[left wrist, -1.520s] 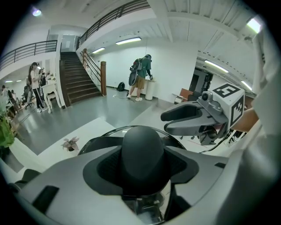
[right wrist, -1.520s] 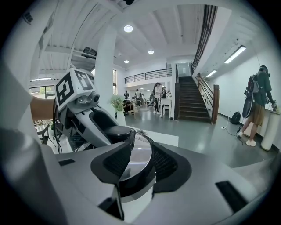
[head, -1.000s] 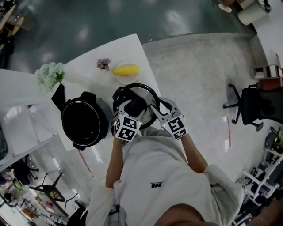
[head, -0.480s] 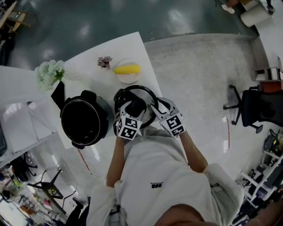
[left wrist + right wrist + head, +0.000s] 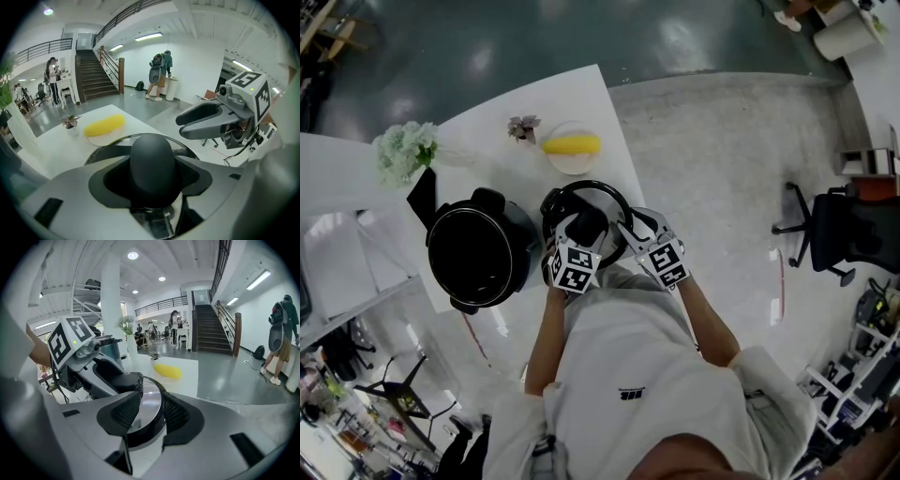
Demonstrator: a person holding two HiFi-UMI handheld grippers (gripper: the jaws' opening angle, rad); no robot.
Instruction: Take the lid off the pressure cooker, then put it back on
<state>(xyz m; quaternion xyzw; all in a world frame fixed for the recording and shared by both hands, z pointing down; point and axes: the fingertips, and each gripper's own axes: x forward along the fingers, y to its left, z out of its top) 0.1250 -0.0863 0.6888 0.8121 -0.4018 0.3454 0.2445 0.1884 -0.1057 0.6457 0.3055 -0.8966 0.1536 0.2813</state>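
**Both tongs on the cooker lid**

Head view, centre of frame: the lid (image 5: pixel 581 195) lies just right of the open pressure cooker (image 5: pixel 478 258), over the near edge of the white table (image 5: pixel 572 98). I cannot tell whether it rests on the tabletop. My left gripper (image 5: pixel 587 231) is clenched on the lid's dark knob (image 5: pixel 152 161), which fills the gap between its pads. My right gripper (image 5: pixel 624 229) is clamped on the lid's rim (image 5: pixel 143 416), which runs between its pads. Above the lid in the frame, a plate (image 5: pixel 572 166) carries a yellow object (image 5: pixel 572 144).
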